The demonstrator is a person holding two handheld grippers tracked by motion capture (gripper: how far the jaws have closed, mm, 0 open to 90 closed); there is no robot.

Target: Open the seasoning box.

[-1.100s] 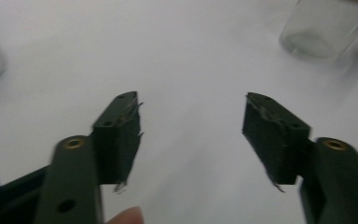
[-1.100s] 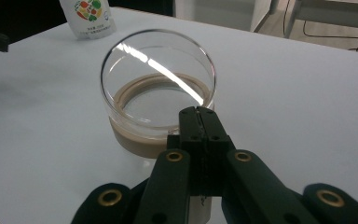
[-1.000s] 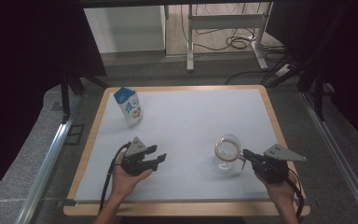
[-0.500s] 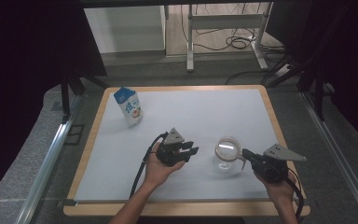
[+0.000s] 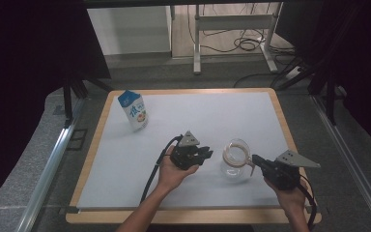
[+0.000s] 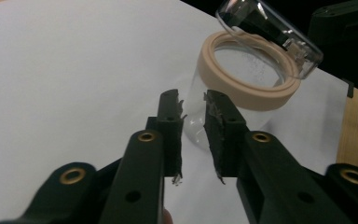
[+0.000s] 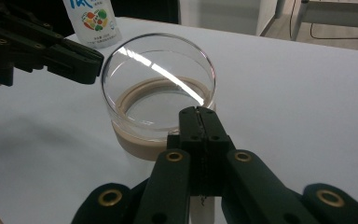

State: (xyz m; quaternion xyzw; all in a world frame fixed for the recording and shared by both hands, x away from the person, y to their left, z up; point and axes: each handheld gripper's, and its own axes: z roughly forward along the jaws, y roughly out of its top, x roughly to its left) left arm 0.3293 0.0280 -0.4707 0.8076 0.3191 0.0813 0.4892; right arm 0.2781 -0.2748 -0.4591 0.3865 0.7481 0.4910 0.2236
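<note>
My right gripper (image 5: 255, 160) is clenched beside the jar (image 5: 235, 158), lower right of the high view; whether it pinches the raised lid (image 7: 157, 86) I can't tell. My left gripper (image 5: 206, 154), jaws just narrowing on nothing, sits just left.

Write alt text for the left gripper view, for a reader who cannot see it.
Two black jaws of the left gripper, a narrow gap between them and nothing in it, point at a clear glass jar with a tan rim on a white table. Its clear lid stands tilted open above the rim.
</note>
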